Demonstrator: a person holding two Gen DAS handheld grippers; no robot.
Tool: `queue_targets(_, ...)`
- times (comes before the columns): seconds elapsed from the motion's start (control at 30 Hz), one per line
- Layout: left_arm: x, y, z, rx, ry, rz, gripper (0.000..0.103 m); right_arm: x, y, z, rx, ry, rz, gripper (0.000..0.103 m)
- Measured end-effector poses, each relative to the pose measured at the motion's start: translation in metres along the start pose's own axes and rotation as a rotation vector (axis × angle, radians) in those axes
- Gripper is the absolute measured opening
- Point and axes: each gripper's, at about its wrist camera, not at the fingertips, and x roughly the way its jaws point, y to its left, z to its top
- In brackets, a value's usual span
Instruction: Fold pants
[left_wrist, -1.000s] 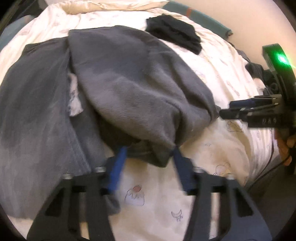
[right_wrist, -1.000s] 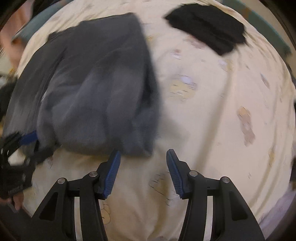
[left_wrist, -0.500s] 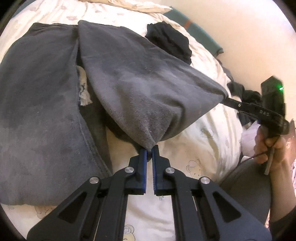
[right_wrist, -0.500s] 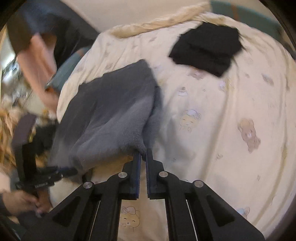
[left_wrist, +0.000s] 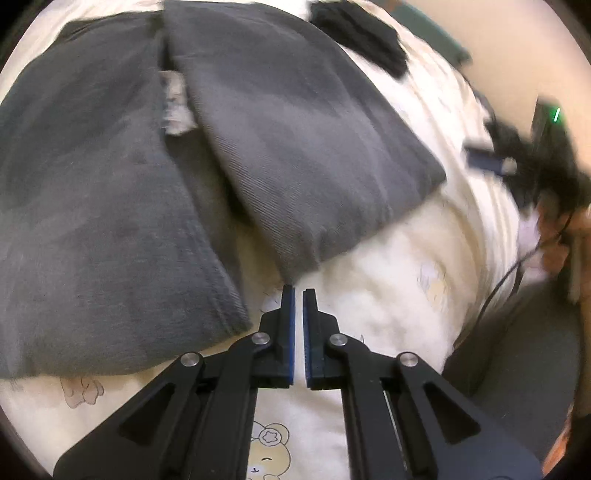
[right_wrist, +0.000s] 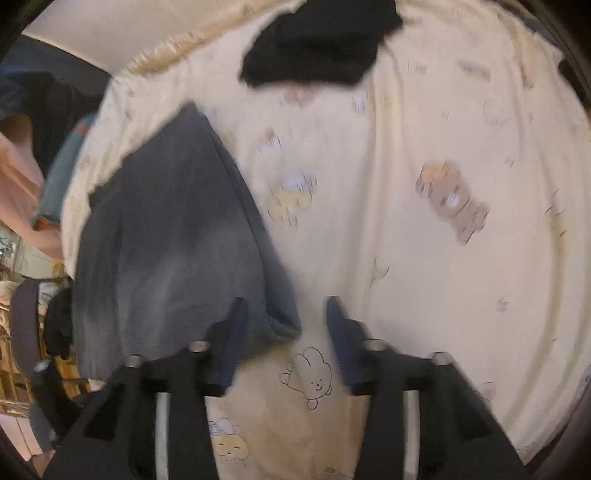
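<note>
Cream bedsheet (right_wrist: 424, 277) with cartoon bear prints, plain beige wall (left_wrist: 517, 48) behind, cluttered shelves (right_wrist: 14, 350) beside.

Our left claw (left_wrist: 299, 291) pointed steeply downward with its jaws drawn together, only a thin slit left between the blue pads, nothing visibly pinched there. Our right claw (right_wrist: 283, 306) also angled down, its jaws opening, blurred, with nothing pressed between its pads.
</note>
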Motion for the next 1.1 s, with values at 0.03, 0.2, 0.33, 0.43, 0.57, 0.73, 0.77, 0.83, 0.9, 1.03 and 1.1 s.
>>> queue_targets(0.03,-0.006,0.007,-0.003,-0.031,-0.018,0.006,0.003,0.010,0.003,-0.004,-0.008,0.039,-0.018,0.048)
queue_targets(0.2,0.000,0.016,0.002,-0.072,-0.013,-0.034,0.024,0.034,0.022,-0.012,-0.060,0.118,0.012,0.053)
queue_targets(0.33,0.009,-0.006,0.000,0.034,-0.025,-0.029,0.026,0.051,0.026,-0.014,-0.086,0.165,-0.028,0.041)
queue_targets(0.43,0.017,-0.019,0.004,0.130,-0.081,0.027,0.009,0.035,0.028,-0.011,-0.100,0.103,0.029,0.010)
queue_targets(0.57,0.000,-0.027,0.001,0.245,-0.120,0.032,0.004,-0.011,0.034,-0.008,-0.141,-0.092,0.098,0.008)
queue_targets(0.73,-0.045,-0.027,0.005,0.273,-0.150,-0.042,0.003,-0.041,0.034,-0.006,-0.149,-0.179,0.158,0.007)
queue_targets(0.77,-0.048,-0.029,0.006,0.296,-0.142,-0.042,0.003,-0.036,0.033,-0.006,-0.143,-0.145,0.113,0.007)
queue_targets(0.83,-0.039,-0.030,0.004,0.323,-0.063,-0.038,0.003,-0.016,0.035,-0.008,-0.170,-0.058,-0.066,0.007)
queue_targets(0.9,-0.008,-0.021,-0.004,0.306,0.082,-0.010,0.003,0.012,0.042,-0.011,-0.227,0.029,-0.230,0.006)
queue_targets(1.03,0.017,-0.013,-0.017,0.258,0.219,0.047,0.003,0.043,0.025,-0.016,-0.188,0.183,-0.331,0.006)
queue_targets(1.1,-0.003,-0.022,-0.010,0.296,0.133,0.054,0.003,0.026,0.022,-0.011,-0.154,0.104,-0.325,0.007)
